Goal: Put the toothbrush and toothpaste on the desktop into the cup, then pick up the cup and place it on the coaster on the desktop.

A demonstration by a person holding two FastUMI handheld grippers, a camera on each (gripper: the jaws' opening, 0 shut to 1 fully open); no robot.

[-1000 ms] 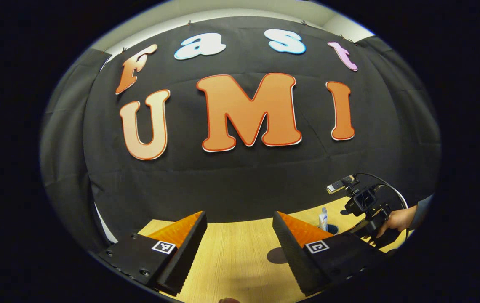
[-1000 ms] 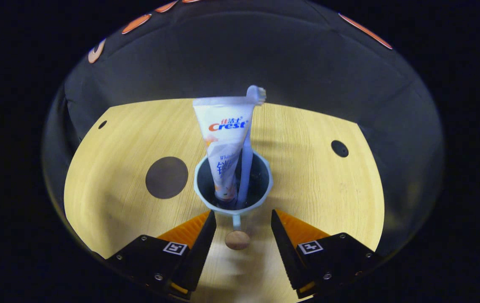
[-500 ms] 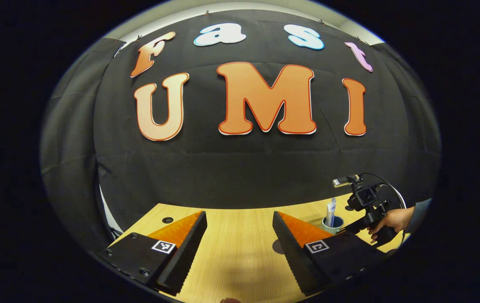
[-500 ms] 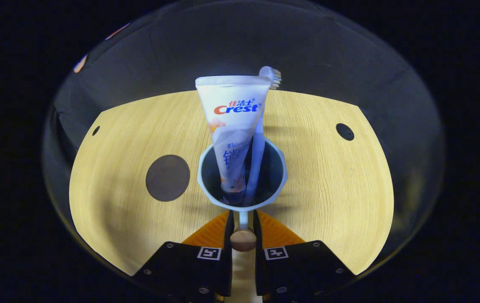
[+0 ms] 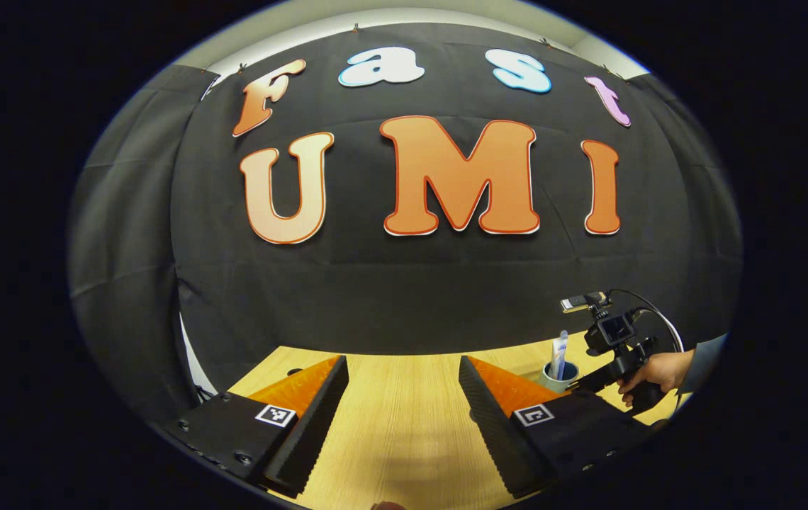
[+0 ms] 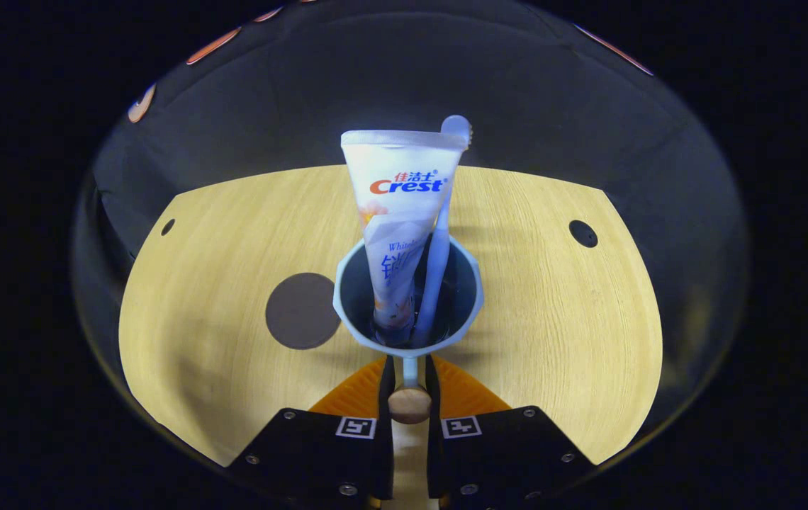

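In the right gripper view a pale blue cup [image 6: 354,312] holds a white toothpaste tube [image 6: 399,212] and a pale toothbrush [image 6: 441,241], both standing upright. My right gripper [image 6: 409,386] is shut on the cup's handle [image 6: 410,400], which ends in a round wooden knob. A dark round coaster [image 6: 301,311] lies on the wooden desktop [image 6: 553,312] just left of the cup. In the left gripper view my left gripper [image 5: 400,397] hangs open over the desktop [image 5: 404,432] with nothing between its fingers. Far right there, the cup [image 5: 560,377] and the right gripper [image 5: 613,340] in a hand [image 5: 648,372] appear.
Two small dark holes [image 6: 582,233] [image 6: 167,227] mark the desktop near its far corners. The black cloth wall [image 5: 404,283] stands right behind the desk's back edge.
One second ago my right gripper stood open around the handle; it closed on it half a second ago. Since then the cup appears closer to the coaster. The left gripper's view drifted slightly.
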